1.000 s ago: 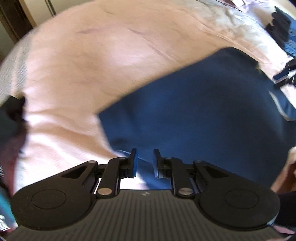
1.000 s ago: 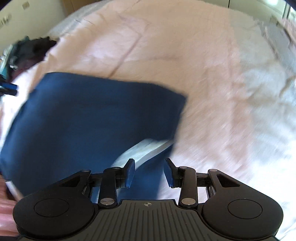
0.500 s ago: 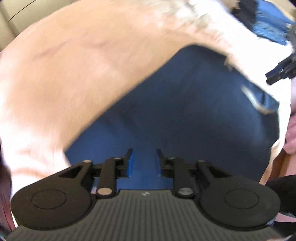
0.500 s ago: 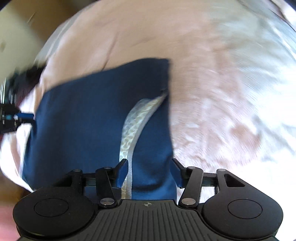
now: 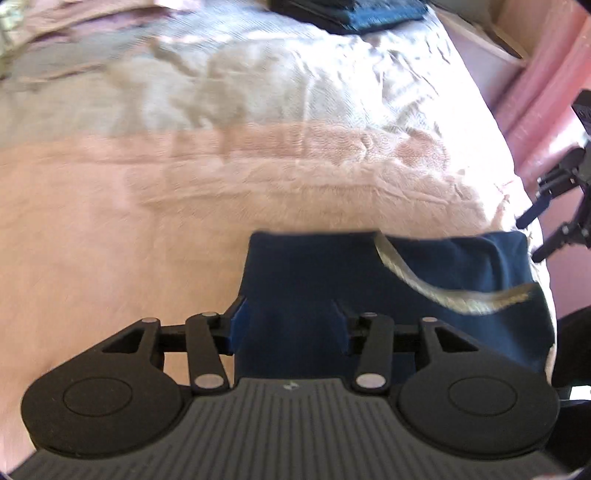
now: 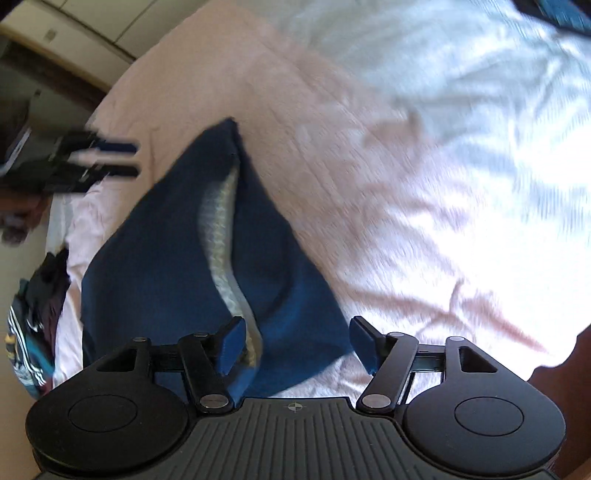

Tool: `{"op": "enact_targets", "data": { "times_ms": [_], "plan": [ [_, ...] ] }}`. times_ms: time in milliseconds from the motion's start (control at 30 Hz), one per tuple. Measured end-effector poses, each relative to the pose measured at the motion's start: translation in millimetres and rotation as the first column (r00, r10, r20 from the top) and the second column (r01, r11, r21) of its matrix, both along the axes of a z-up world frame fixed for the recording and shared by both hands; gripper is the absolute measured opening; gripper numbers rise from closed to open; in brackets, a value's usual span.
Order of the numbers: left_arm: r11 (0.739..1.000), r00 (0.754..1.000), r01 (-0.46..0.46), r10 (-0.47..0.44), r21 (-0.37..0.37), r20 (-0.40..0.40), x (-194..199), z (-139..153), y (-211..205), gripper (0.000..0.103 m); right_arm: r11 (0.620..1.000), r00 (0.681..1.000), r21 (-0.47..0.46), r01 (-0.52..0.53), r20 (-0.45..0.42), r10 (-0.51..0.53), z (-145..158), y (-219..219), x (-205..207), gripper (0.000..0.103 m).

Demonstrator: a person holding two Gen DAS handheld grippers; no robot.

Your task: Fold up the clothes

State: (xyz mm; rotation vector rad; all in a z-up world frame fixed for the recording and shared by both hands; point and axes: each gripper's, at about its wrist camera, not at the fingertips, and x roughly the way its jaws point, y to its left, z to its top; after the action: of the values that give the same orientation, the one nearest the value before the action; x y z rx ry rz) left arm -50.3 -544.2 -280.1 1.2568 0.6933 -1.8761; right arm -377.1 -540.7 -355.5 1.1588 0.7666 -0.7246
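My jaws both opening, nothing clamped; folded navy-blue garment (image 5: 325,280) with pale patterned stripe (image 6: 225,236) lies on near pink bedspread (image 5: 110,206).

Motion blur smears the bed cover (image 5: 184,177) in both wrist views. The dark folded pile (image 5: 354,14) is cut off by the top edge. The left hand-held gripper (image 6: 110,158) appears only as a blurred streak; clothing (image 6: 33,321) at the left edge is indistinct.
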Motion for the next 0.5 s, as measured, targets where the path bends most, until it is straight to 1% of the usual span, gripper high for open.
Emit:
{"op": "enact_targets", "data": {
  "times_ms": [100, 167, 233, 333, 367, 500],
  "plan": [
    [0.998, 0.999, 0.009, -0.007, 0.062, -0.033, -2, -27, -36, 0.042, 0.998, 0.998, 0.044, 0.045, 0.033, -0.047, -14, 2, -5, 0.066],
    [0.994, 0.999, 0.034, -0.032, 0.106, -0.021, -1, -39, -50, 0.042, 0.995, 0.997, 0.074, 0.061, 0.052, -0.065, -20, 4, -9, 0.067],
    [0.987, 0.998, 0.058, -0.057, 0.15, -0.01, 0, -51, -64, 0.042, 0.992, 0.994, 0.099, 0.076, 0.07, -0.083, -27, 6, -13, 0.068],
    [0.97, 0.997, 0.066, -0.057, 0.236, -0.043, 6, -68, -77, 0.043, 0.988, 0.989, 0.111, 0.105, 0.094, -0.115, -38, 10, -22, 0.068],
    [0.965, 0.997, 0.062, -0.049, 0.253, -0.055, 8, -71, -81, 0.045, 0.985, 0.984, 0.114, 0.127, 0.107, -0.139, -40, 10, -26, 0.068],
    [0.944, 0.994, 0.068, -0.035, 0.323, -0.105, 17, -83, -93, 0.045, 0.965, 0.955, 0.122, 0.231, 0.159, -0.249, -47, 14, -34, 0.07]
  ]
}}
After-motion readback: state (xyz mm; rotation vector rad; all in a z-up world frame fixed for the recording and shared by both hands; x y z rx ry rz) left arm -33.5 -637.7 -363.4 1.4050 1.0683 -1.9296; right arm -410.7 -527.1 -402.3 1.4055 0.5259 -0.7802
